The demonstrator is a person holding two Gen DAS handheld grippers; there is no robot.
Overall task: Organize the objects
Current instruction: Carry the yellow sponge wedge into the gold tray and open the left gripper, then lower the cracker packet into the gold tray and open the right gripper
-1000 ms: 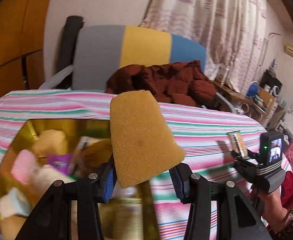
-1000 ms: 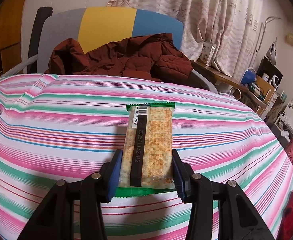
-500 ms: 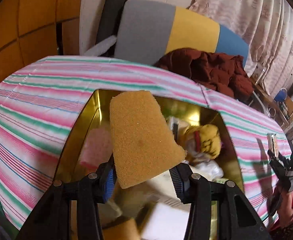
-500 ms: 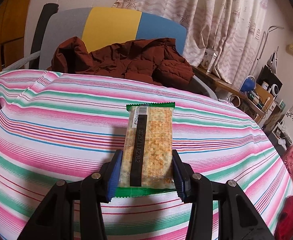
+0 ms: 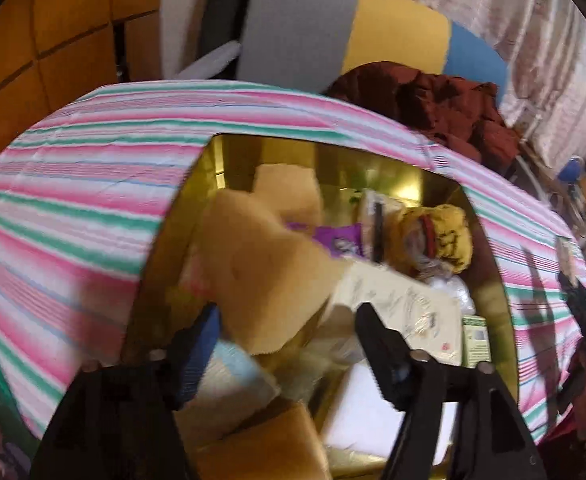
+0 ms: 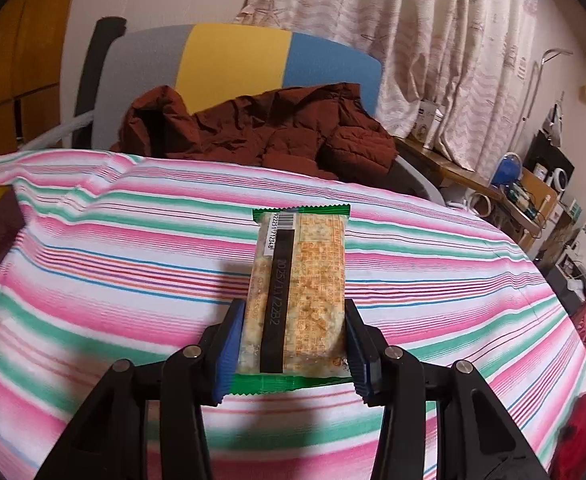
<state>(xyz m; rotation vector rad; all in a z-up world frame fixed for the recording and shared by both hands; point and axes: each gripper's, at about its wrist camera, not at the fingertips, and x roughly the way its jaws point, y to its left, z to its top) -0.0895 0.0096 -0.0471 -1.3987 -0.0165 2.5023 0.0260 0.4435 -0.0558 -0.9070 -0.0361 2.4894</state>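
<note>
Spreading wide, the left tool [image 5: 287,344] released the sponge [image 5: 269,276] over the tin [image 5: 489,256]; right tool [image 6: 291,346] still grips the crackers [image 6: 299,292].

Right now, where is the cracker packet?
In the right wrist view, the cracker packet stands between the right gripper fingers, above the striped cloth, in front of the brown jacket.

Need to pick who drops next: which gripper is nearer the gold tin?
Left. The left gripper hangs right over the gold tin, sponge between its fingers. The right gripper holds a cracker pack off beside it.
</note>
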